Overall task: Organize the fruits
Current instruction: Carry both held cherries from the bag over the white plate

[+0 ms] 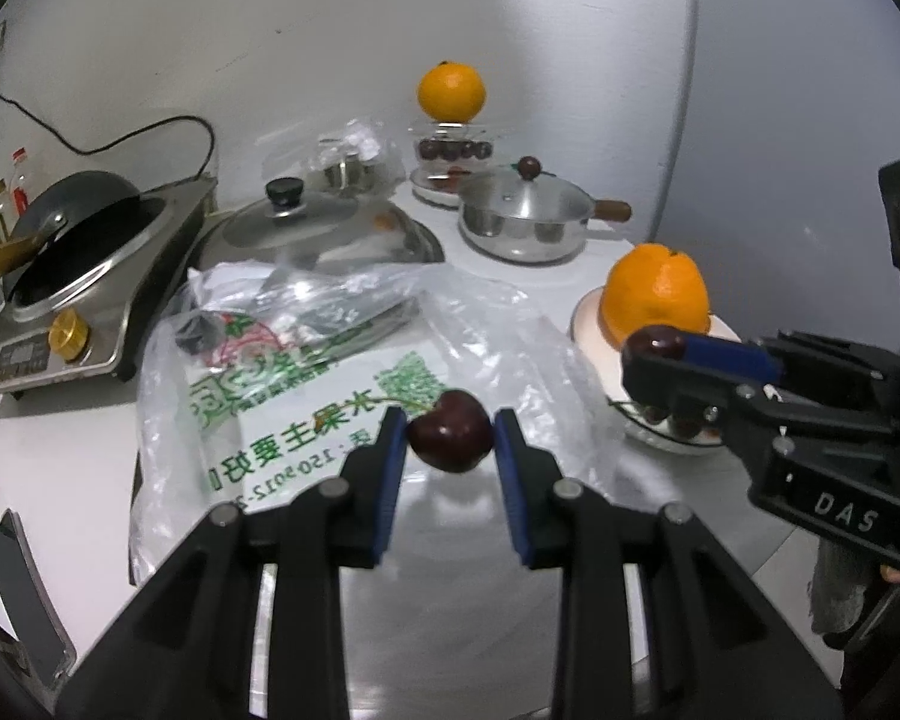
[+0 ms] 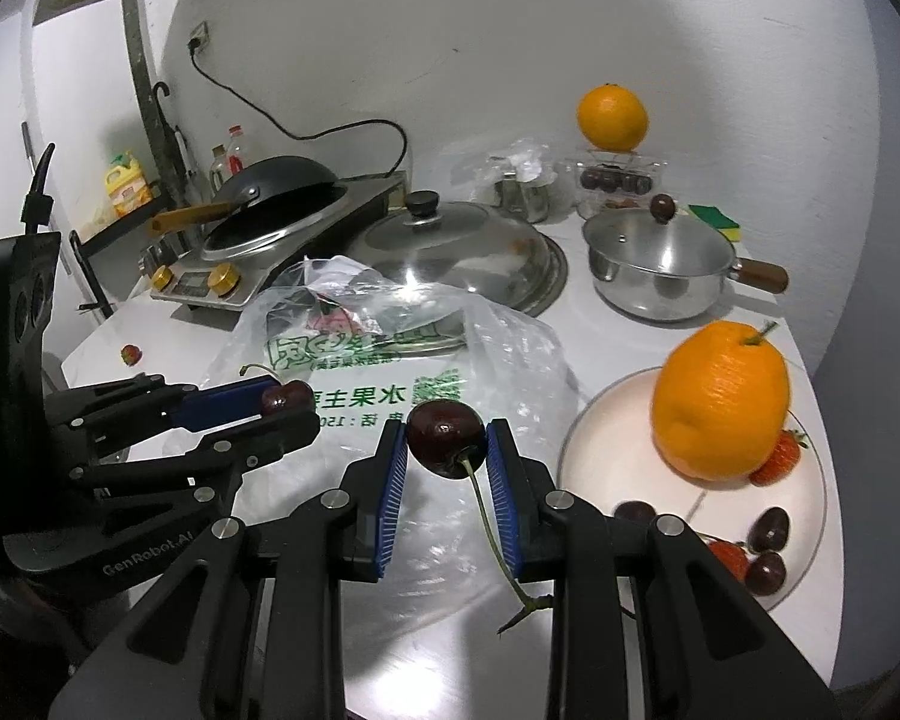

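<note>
My left gripper is shut on a dark red cherry, held above a clear plastic bag with green print. To its right, my right gripper is shut on a second cherry in front of the plate. In the right wrist view that gripper pinches its cherry, whose stem hangs down. The left gripper shows at the left with its cherry. A white plate holds a large orange, strawberries and loose cherries.
Another orange rests on a clear box of cherries at the back. A steel pot, a big glass lid and a cooker with a wok stand behind the bag. A phone and one strawberry lie at the left.
</note>
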### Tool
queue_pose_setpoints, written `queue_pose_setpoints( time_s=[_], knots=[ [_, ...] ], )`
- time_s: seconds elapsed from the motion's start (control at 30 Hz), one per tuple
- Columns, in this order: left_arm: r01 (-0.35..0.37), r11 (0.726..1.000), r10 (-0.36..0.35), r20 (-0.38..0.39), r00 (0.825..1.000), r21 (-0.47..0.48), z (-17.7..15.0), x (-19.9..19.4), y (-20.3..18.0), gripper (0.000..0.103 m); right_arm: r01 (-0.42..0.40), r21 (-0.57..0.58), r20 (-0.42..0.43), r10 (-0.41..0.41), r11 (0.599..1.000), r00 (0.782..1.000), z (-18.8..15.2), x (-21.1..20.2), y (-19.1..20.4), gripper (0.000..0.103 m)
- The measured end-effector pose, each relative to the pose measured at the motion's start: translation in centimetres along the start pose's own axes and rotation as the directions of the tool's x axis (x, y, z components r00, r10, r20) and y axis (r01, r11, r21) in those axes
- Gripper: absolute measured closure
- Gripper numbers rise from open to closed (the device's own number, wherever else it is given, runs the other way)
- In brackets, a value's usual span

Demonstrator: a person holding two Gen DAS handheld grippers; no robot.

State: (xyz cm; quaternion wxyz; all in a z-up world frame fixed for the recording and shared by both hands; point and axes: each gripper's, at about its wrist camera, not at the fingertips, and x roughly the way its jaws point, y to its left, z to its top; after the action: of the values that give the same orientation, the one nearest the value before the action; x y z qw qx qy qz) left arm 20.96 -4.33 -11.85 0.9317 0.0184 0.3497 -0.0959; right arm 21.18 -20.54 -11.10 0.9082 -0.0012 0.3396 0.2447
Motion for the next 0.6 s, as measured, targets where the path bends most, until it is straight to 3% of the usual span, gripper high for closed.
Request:
queue_pose_setpoints(
  time_s=[0.6],
  knots=[
    [0.061, 0.996, -0.06, -0.024, 0.998, 0.064, 1.0, 2.1, -6.1, 0.072, 0.09, 0.077, -0.01, -0.089, 0.993, 0.996, -2.3, -2.9, -6.7, 0.074]
  ],
)
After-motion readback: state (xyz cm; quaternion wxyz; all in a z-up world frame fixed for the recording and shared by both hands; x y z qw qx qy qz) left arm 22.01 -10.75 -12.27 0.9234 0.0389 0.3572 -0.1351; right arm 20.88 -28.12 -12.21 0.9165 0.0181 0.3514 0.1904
